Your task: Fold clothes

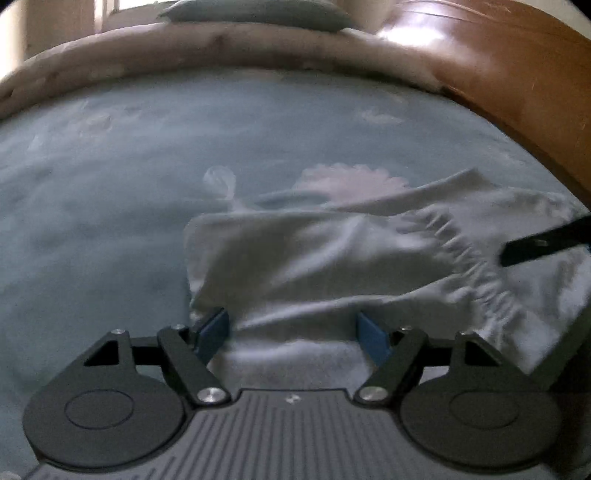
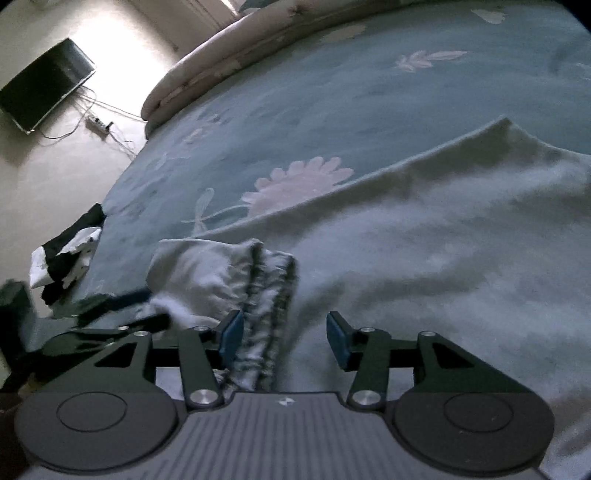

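A home bedroom: a bed (image 1: 147, 147) with a blue flowered cover fills both views, a pillow (image 1: 255, 13) and wooden headboard (image 1: 517, 74) at top, a power strip (image 2: 99, 123) on the floor at upper left.

Pale garment (image 2: 424, 258), perhaps trousers, on bedspread (image 2: 332, 103)

Dim bluish light, bright window glare at upper left, motion blur, fisheye-curved dark corners
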{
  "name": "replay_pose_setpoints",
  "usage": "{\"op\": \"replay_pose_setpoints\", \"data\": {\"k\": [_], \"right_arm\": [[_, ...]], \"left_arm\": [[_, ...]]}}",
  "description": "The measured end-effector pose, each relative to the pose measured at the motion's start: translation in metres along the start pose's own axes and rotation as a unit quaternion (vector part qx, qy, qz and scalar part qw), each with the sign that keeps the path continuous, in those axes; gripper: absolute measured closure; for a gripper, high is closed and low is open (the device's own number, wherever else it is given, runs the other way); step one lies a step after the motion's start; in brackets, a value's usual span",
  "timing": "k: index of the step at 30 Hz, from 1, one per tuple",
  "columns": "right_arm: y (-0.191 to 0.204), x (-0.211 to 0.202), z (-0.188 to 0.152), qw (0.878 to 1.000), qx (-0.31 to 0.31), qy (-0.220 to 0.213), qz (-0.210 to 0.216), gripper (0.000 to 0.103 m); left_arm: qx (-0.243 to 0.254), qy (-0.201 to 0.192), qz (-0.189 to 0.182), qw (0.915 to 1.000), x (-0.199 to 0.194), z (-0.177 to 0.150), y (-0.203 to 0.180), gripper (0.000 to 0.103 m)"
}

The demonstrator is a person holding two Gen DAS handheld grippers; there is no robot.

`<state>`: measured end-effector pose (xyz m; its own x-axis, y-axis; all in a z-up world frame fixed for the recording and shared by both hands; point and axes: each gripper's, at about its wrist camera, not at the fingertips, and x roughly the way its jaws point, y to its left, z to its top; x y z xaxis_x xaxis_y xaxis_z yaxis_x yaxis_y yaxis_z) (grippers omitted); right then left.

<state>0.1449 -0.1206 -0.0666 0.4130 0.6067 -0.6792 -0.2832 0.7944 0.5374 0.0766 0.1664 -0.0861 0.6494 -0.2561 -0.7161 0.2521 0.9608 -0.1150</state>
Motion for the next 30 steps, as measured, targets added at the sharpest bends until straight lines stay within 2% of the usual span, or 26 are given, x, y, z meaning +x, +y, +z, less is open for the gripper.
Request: {"op": "replay_pose_setpoints", "data": {"k": [4,6,9,12,15,19,23,28,30], "right_arm": [[-0.017,-0.012,-0.009,1.0,0.001,-0.006,-0.019,0.043],[-0.026,-0.016,-0.014,1.0,0.003,-0.008,-0.014,0.043],[-0.036,-0.02,-0.019,1.0,0.016,-0.015,0.004,0.043],[-0.039,-0.02,-0.019,0.999,0.033,-0.019,0.009,0.043],[-0.037,-0.018,-0.019,0.999,0.033,-0.019,0.01,0.042],[-0.04,-0.018,-0.022,0.999,0.036,-0.022,0.016,0.042],[-0.04,-0.02,-0.025,0.999,0.035,-0.027,0.019,0.04],[-0.031,-0.022,-0.027,0.999,0.02,-0.028,0.009,0.035],[-0.028,-0.025,-0.029,0.999,0.018,-0.029,0.005,0.034]], "left_arm": [[0.008,-0.014,-0.004,0.9999,-0.014,0.006,-0.003,0.025],[0.02,-0.03,-0.007,0.9993,-0.022,0.014,-0.005,0.022],[0.022,-0.037,-0.001,0.9991,-0.01,0.033,-0.003,0.022],[0.021,-0.021,0.014,0.9995,0.015,0.036,0.003,0.022],[0.019,-0.004,0.029,0.9994,0.039,0.039,0.01,0.016],[0.023,-0.005,0.047,0.9986,0.018,0.04,0.004,0.016],[0.039,-0.032,0.021,0.9985,-0.029,0.027,-0.016,0.015],[0.07,-0.011,-0.009,0.9975,-0.048,-0.011,-0.049,0.015],[0.061,0.016,-0.01,0.9979,-0.042,-0.028,-0.053,0.015]]}}
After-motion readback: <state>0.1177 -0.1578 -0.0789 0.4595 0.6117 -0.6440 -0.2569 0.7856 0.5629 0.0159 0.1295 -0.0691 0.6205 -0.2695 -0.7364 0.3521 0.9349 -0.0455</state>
